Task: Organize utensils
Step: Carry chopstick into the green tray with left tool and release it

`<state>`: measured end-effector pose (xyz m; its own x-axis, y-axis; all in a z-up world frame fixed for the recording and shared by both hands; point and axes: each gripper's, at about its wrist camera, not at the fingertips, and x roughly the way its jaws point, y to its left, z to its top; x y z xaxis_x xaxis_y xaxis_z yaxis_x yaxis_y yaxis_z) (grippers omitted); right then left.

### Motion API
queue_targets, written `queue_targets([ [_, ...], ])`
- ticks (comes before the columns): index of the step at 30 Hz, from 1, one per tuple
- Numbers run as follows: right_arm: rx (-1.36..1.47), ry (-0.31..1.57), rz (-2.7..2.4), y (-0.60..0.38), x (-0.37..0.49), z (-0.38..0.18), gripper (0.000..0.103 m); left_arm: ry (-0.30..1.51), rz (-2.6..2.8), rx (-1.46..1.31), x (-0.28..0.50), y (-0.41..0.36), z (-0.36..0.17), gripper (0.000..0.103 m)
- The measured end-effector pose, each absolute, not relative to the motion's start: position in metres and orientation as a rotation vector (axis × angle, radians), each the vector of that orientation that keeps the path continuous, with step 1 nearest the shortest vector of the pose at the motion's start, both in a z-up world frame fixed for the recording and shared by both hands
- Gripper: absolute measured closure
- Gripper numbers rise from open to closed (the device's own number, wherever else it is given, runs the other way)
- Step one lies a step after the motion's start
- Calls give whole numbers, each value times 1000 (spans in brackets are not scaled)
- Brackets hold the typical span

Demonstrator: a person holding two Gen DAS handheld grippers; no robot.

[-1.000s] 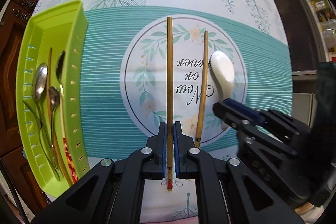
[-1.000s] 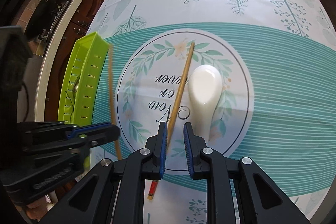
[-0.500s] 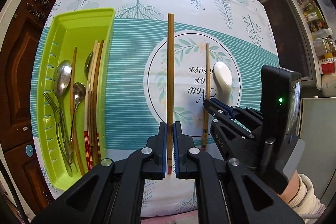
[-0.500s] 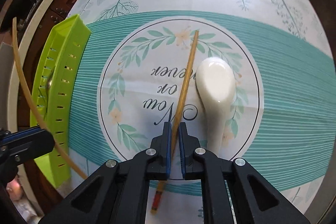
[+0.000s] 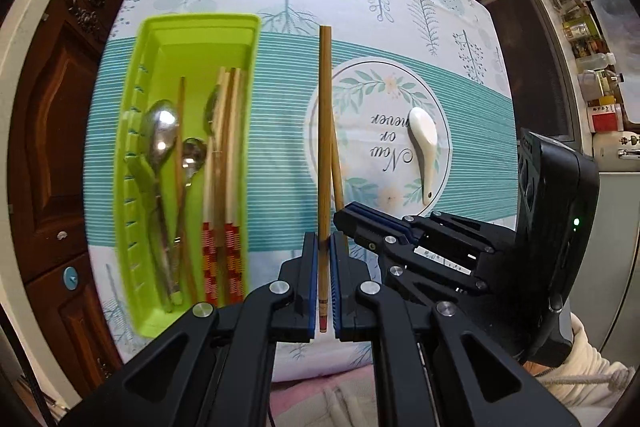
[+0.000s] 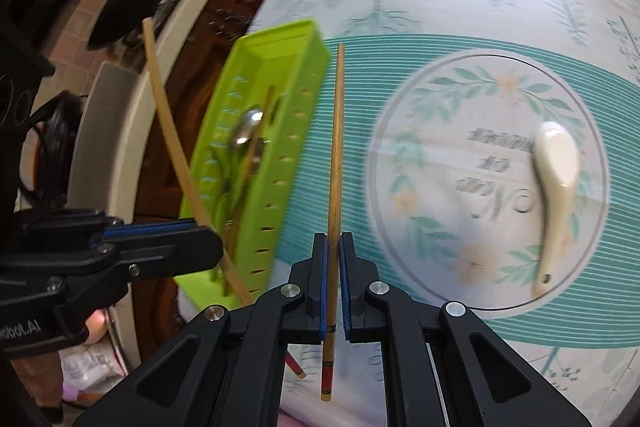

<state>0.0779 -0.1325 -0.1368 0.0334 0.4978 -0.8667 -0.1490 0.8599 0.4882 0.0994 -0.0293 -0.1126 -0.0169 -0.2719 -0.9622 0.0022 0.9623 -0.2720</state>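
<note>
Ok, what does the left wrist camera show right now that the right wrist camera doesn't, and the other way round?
Only the left wrist view looks down into the green tray, showing its red-patterned chopsticks, two metal spoons and a fork, plus the right gripper from outside.

Only the right wrist view shows the tray's slotted side wall and the left gripper from outside.

Both show each gripper shut on one brown chopstick and the white ceramic spoon lying on the teal tablecloth.
</note>
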Motion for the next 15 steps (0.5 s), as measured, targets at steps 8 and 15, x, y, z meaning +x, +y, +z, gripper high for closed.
queue_targets([
  [8, 360, 1465, 608, -81, 85, -119, 98, 1609, -197, -170, 103, 25, -98, 100],
  [15, 412, 1504, 569, -37, 100, -133, 98, 1675, -182, -95, 132, 54, -135, 100],
])
